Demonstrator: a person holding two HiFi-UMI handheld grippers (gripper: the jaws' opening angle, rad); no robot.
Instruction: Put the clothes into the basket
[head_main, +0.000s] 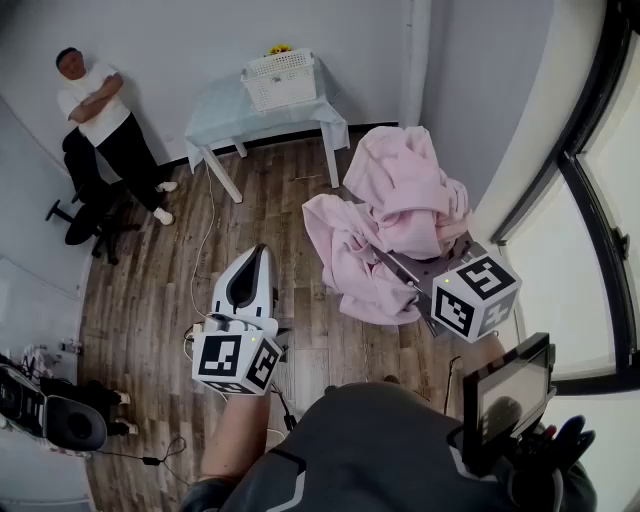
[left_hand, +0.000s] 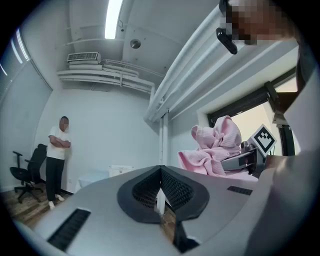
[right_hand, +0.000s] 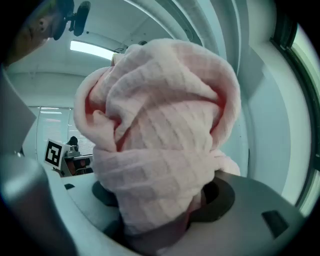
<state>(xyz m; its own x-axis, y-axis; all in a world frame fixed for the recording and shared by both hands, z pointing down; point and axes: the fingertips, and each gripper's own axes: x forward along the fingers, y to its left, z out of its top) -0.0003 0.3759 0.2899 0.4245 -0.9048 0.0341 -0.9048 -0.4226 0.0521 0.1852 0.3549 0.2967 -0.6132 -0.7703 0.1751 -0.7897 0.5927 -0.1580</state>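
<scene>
Garment (head_main: 400, 225), pink waffle-knit, seemingly soft, light and floppy, is hanging at 2 o'clock from right tool (right_hand: 160, 220) pinching its bunched middle, a sound hold; left tool (left_hand: 160, 192) is idling pressed together, empty.

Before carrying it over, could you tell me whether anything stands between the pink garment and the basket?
Nothing visible does: only bare wood floor lies between the pink garment and the basket on the table. The person stands aside, left.
</scene>
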